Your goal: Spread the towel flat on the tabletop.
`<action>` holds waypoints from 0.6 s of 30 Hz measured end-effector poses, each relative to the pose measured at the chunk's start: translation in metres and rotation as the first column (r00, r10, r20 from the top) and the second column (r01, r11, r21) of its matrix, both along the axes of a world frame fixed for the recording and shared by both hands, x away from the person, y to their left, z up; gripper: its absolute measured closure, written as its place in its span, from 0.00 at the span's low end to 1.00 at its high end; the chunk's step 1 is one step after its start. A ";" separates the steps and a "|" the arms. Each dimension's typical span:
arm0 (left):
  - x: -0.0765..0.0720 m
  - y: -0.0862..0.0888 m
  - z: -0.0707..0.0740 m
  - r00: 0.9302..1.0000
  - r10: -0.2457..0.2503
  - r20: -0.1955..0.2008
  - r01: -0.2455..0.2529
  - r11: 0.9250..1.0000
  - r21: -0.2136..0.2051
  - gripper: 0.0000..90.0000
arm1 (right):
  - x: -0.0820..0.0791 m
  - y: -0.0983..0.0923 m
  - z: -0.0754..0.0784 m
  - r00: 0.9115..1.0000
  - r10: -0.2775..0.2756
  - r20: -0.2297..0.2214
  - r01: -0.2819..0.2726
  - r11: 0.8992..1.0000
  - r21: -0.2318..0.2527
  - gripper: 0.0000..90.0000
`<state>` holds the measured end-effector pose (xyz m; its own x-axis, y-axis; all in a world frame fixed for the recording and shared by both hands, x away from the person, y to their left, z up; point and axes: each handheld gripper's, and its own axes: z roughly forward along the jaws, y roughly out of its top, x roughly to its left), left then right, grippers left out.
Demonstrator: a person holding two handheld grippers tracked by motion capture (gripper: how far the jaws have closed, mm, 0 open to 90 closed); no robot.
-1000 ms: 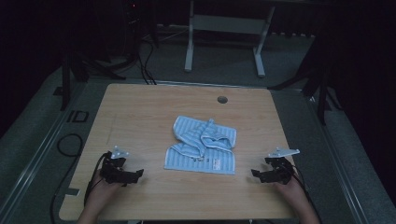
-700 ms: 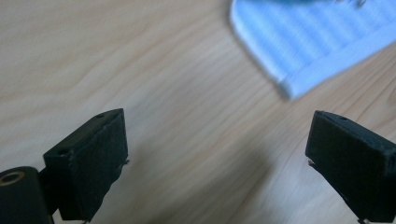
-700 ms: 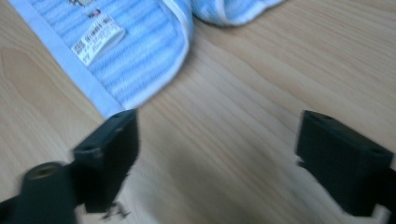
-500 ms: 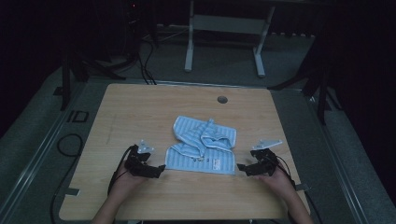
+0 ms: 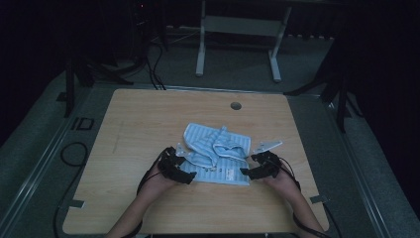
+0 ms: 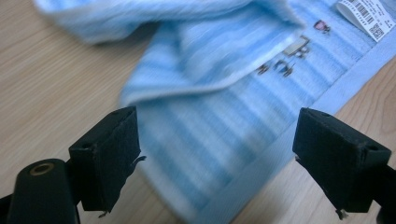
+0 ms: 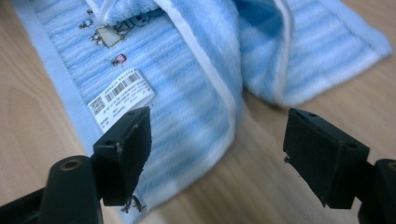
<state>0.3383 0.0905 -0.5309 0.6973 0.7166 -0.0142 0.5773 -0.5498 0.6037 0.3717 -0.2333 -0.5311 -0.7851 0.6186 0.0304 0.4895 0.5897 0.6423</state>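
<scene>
A light blue striped towel (image 5: 217,152) lies crumpled in the middle of the wooden table (image 5: 148,119), with a white barcode label (image 5: 229,172) near its front edge. My left gripper (image 5: 189,175) is at the towel's front left corner. In the left gripper view its jaws (image 6: 217,135) stand wide apart around that corner of the towel (image 6: 219,70) and have just been closing; the pads are off the cloth. My right gripper (image 5: 246,173) is at the front right corner. Its jaws (image 7: 217,130) also straddle the towel (image 7: 187,79) beside the label (image 7: 120,95), have just been closing, and do not press.
A round cable hole (image 5: 236,105) sits near the table's far edge. Beyond the table stands a white frame on legs (image 5: 237,29). Cables (image 5: 74,151) lie on the floor to the left. Bare wood surrounds the towel on all sides.
Both hands have moved inward from the table's front corners to the towel's two near corners. The towel itself has not moved.
</scene>
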 end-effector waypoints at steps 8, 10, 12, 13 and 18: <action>0.015 -0.035 0.003 0.999 -0.050 0.001 0.050 0.999 -0.014 0.22 | 0.010 0.019 -0.001 0.999 0.036 -0.008 -0.036 0.999 -0.016 0.44; 0.017 -0.044 0.002 0.998 -0.060 0.001 0.060 0.998 -0.014 0.23 | 0.011 0.024 -0.002 0.999 0.041 -0.006 -0.042 0.999 -0.013 0.46; 0.019 -0.052 0.001 0.997 -0.076 0.003 0.076 0.997 -0.009 0.27 | 0.011 0.028 -0.003 0.999 0.048 0.007 -0.048 0.999 -0.025 0.49; 0.019 -0.052 0.001 0.997 -0.076 0.003 0.076 0.997 -0.009 0.27 | 0.011 0.028 -0.003 0.999 0.048 0.007 -0.048 0.999 -0.025 0.49; 0.022 -0.066 -0.001 0.996 -0.088 0.002 0.088 0.996 0.008 0.39 | 0.015 0.038 -0.003 0.998 0.055 0.013 -0.054 0.997 -0.048 0.56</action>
<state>0.3603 0.0248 -0.5315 0.7579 0.6523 -0.0071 0.5247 -0.6031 0.6007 0.3868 -0.1950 -0.5345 -0.8178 0.5755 -0.0100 0.4465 0.6453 0.6198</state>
